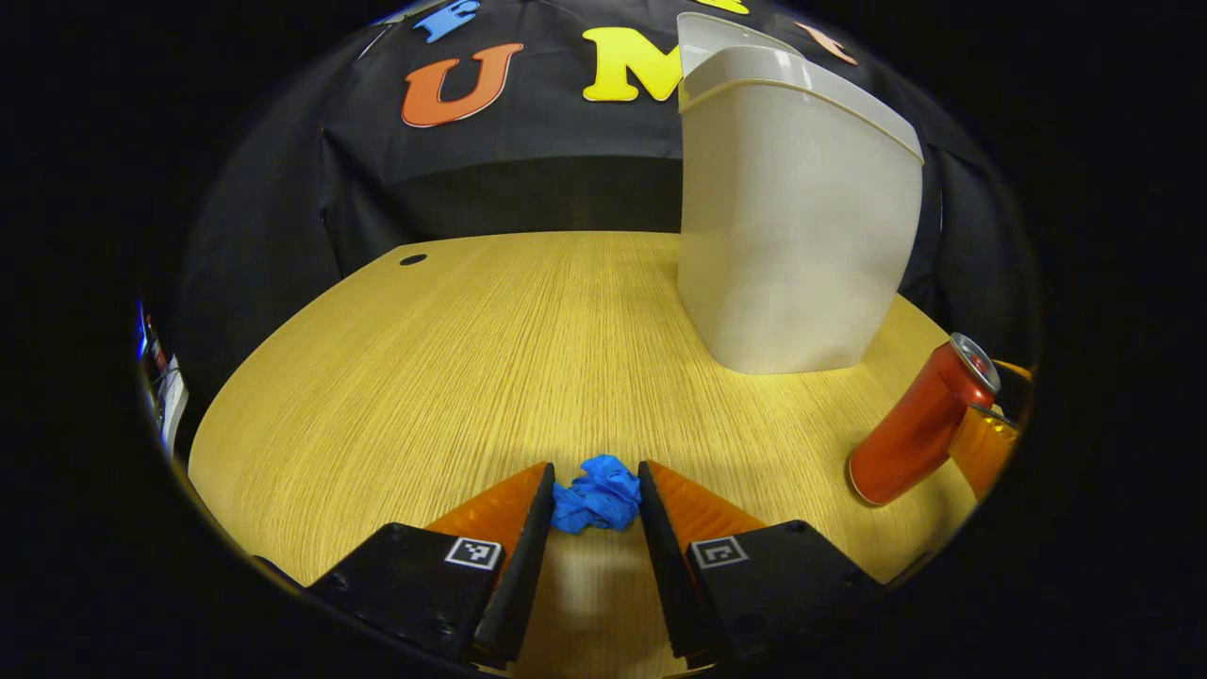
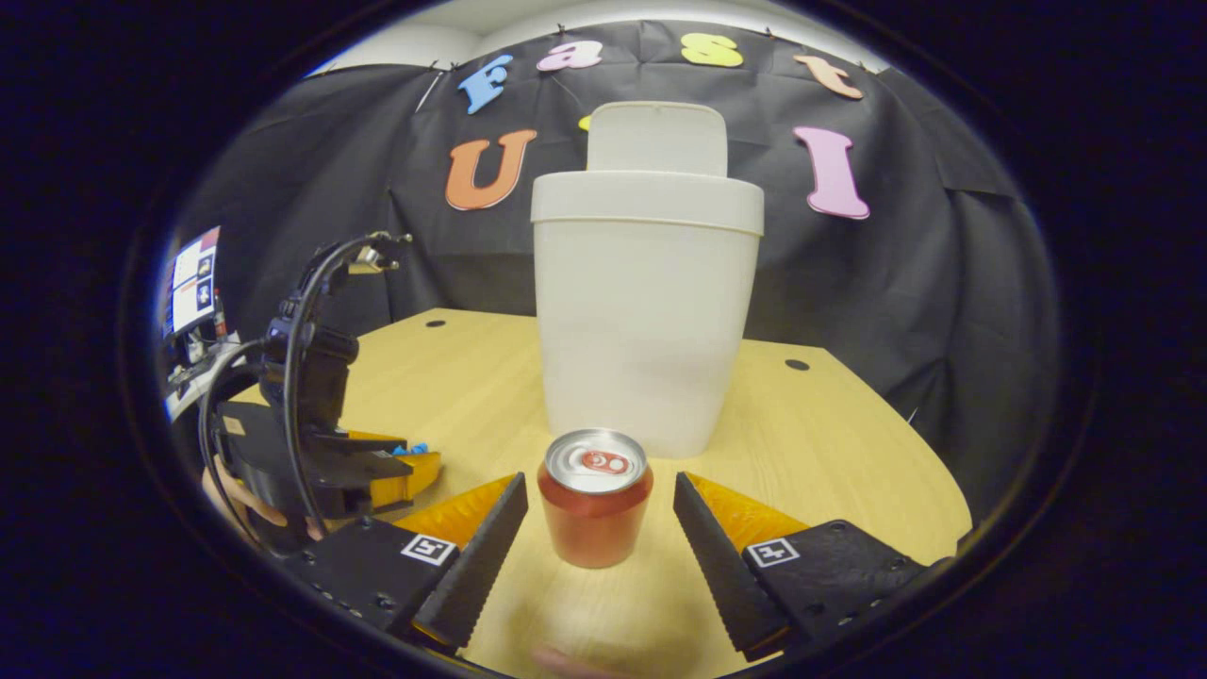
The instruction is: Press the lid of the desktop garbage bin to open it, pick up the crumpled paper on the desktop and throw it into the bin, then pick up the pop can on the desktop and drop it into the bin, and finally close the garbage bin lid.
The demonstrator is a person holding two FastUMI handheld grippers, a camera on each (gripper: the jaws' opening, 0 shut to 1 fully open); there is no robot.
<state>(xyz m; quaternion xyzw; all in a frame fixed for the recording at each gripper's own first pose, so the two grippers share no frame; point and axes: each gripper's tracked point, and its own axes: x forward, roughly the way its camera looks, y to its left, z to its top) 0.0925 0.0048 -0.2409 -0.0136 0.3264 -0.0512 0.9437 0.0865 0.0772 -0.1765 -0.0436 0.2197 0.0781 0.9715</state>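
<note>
Bin [image 1: 797, 217] is seen at upper right of the left gripper view, standing on the wooden desktop [image 1: 471, 358], lid [image 1: 726, 38] tipped up and open behind the rim. Crumpled paper [image 1: 596, 494], blue, lies on the desktop at bottom centre, right between the fingertips of the left gripper [image 1: 596, 505]; both fingers appear to touch or nearly touch its sides, but a firm clamp cannot be confirmed. Paper is still resting on the wood, well apart from the bin. Pop can [image 1: 919, 424], red, is seen at the right edge of that view, standing just below and to the right of the bin.

In the right gripper view the bin [image 2: 646, 311] sits at centre with the lid [image 2: 657, 139] upright above it. Pop can [image 2: 595, 509] stands upright at lower centre, just in front of the bin, between the spread fingers of the right gripper [image 2: 596, 523]; clear gaps are visible on both sides, so the jaws are apart and not touching it. Left gripper [image 2: 382, 471] is seen at lower left, low over the desktop [image 2: 830, 443], with a bit of the blue paper [image 2: 411, 449] at its tips.
</note>
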